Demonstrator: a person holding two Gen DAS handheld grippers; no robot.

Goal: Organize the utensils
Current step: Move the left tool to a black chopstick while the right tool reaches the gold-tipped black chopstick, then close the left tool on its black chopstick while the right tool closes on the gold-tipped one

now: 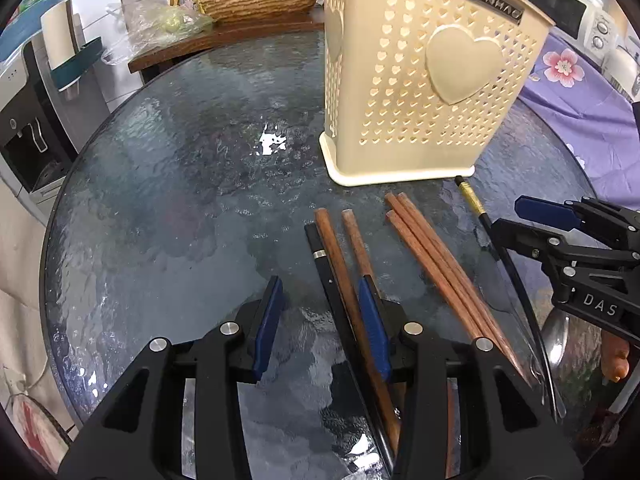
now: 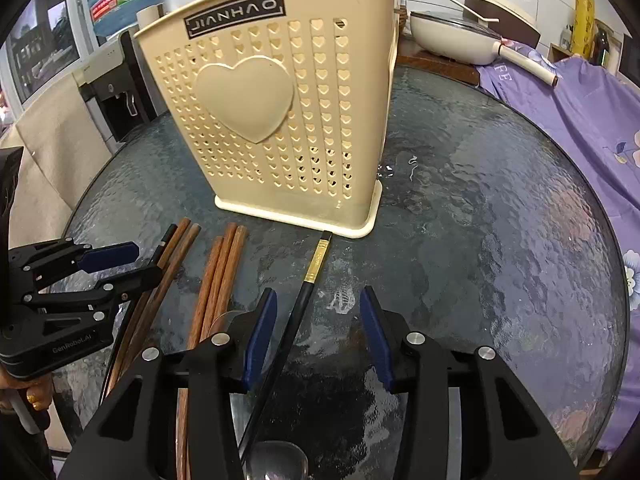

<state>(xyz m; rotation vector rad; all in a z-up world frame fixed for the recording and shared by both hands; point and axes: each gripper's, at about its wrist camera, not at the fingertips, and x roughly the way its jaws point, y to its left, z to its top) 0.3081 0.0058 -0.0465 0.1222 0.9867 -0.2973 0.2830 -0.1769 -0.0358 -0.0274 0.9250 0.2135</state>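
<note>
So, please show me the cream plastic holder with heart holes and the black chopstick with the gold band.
Cream plastic holder (image 2: 248,100): right wrist view, raised heart.
Black chopstick with gold band (image 2: 298,308): right wrist view, black shaft.

A round textured glass table (image 2: 500,208) is seen, on which a cream perforated utensil holder (image 2: 280,120) stands upright. Just before its base, wooden chopsticks (image 1: 436,264) are laid, a gold-banded black chopstick (image 2: 308,284) beside them, and a metal spoon (image 1: 556,336) nearer the camera

The holder (image 2: 280,128) stands on the table (image 2: 500,240). Before it lie chopsticks (image 2: 218,280) side by side. A spoon (image 2: 276,460) lies before those, farthest from the holder.
</note>
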